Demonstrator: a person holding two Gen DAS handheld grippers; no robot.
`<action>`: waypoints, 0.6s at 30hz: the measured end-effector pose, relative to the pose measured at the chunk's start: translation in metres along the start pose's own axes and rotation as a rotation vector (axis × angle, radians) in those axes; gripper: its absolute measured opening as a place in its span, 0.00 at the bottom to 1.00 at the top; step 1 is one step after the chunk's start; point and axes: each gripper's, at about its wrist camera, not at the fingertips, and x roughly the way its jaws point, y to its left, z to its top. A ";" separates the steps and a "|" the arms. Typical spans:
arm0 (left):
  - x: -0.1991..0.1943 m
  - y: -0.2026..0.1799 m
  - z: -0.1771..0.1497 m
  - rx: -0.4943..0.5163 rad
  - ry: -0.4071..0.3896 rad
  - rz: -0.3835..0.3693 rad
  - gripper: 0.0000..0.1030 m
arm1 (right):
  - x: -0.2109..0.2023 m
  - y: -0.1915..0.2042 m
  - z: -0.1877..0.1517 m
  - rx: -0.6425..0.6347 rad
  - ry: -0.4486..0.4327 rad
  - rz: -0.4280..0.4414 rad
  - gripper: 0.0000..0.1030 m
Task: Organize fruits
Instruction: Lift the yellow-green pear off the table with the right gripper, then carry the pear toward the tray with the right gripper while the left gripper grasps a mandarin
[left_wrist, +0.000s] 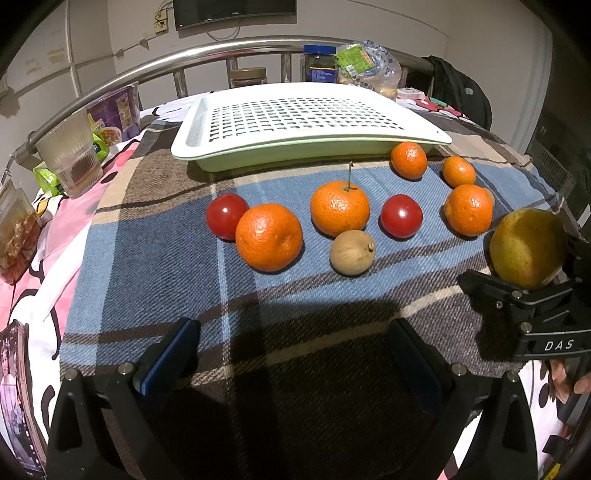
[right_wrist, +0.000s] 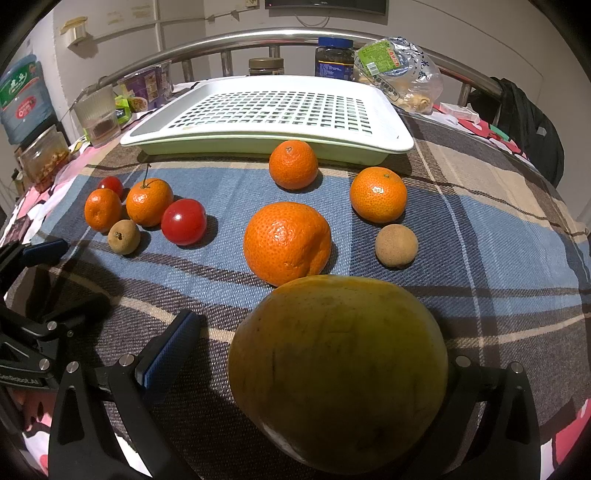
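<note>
Big yellow-green fruit (right_wrist: 338, 373) hides the right gripper's (right_wrist: 314, 373) far finger, grip unclear; left gripper (left_wrist: 295, 354) gapes empty; "DAS" legible

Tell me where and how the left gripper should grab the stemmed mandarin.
Grip the stemmed mandarin across its widest middle, coming from the near side with the open left gripper. Its stem stands upright on top, so stay below it. One finger goes between it and the big mandarin; the brown longan crowds the front.
</note>
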 end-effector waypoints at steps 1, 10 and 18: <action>-0.001 0.001 0.000 -0.006 -0.003 -0.008 1.00 | 0.000 0.000 0.000 -0.003 0.000 0.002 1.00; -0.023 0.013 0.002 -0.091 -0.053 -0.098 1.00 | -0.031 -0.009 0.003 -0.008 -0.061 0.062 1.00; -0.040 0.002 0.002 -0.068 -0.108 -0.155 1.00 | -0.055 -0.014 0.001 0.006 -0.124 0.091 1.00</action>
